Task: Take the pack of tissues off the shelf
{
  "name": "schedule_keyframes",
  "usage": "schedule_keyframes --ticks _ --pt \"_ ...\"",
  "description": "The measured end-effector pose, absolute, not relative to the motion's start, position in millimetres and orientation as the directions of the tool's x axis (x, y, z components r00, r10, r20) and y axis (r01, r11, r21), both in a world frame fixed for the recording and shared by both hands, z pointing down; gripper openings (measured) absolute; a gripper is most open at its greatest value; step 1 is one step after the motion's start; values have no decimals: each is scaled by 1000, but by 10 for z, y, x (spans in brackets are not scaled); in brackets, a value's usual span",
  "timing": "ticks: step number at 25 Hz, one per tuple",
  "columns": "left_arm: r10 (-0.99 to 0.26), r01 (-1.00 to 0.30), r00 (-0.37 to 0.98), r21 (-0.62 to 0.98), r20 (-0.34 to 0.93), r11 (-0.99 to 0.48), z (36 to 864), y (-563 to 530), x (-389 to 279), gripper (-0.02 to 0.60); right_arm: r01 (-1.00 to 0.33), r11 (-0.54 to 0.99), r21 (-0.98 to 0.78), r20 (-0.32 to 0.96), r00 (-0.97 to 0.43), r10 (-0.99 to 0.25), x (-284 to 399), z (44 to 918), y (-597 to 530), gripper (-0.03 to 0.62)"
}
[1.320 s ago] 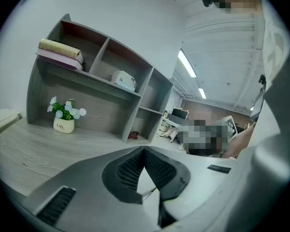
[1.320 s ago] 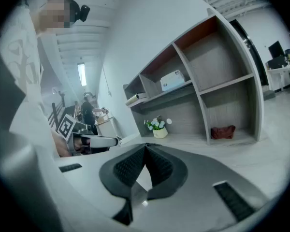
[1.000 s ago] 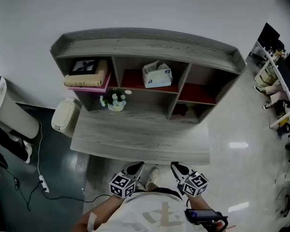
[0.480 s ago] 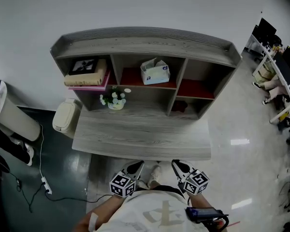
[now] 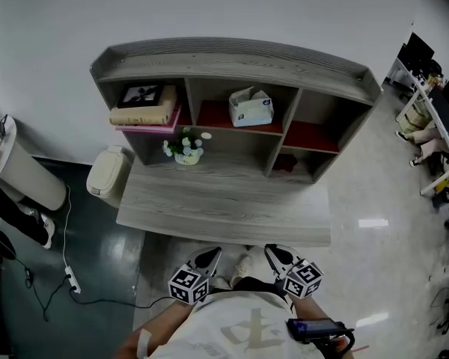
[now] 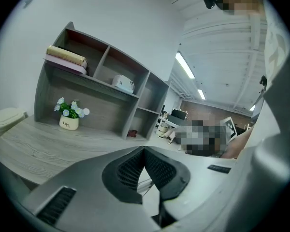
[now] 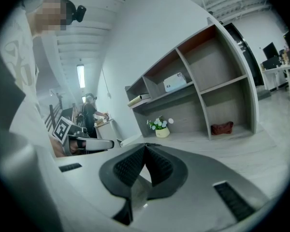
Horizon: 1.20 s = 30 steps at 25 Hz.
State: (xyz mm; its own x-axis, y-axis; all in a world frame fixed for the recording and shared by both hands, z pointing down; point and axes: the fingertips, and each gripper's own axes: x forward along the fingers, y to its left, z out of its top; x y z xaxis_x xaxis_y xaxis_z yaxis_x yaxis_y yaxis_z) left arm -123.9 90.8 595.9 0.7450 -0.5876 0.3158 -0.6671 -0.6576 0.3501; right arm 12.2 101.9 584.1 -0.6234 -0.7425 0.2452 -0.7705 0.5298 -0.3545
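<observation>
Overhead, the pack of tissues (image 5: 251,107) sits in the middle upper compartment of the shelf (image 5: 232,57), well beyond the table (image 5: 224,208), with the left gripper (image 5: 207,259) and right gripper (image 5: 278,257) held near the body. From the left gripper view, its fingers (image 6: 130,170) are pressed together, empty; the pack looks light, soft and crushable, so a gentle pinch across its sides seems best. From the right gripper view, those fingers (image 7: 130,166) meet too, empty

Left gripper (image 6: 144,151) at 6 o'clock: jaws together, nothing between them. Shelf (image 6: 87,79) at 10 o'clock. Pack of tissues (image 6: 123,83) at 11 in its middle compartment, books (image 6: 66,58) in the left one. Flower pot (image 6: 69,117) at 9 on desk (image 6: 43,146).
</observation>
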Motion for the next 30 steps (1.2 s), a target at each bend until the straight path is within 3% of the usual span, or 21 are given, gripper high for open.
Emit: schedule_keyframes --ticks 30 --pt "-598 -682 732 342 328 -647 5971 547 -1317 5 -768 532 -357 242 -626 -742 108 5905 673 5"
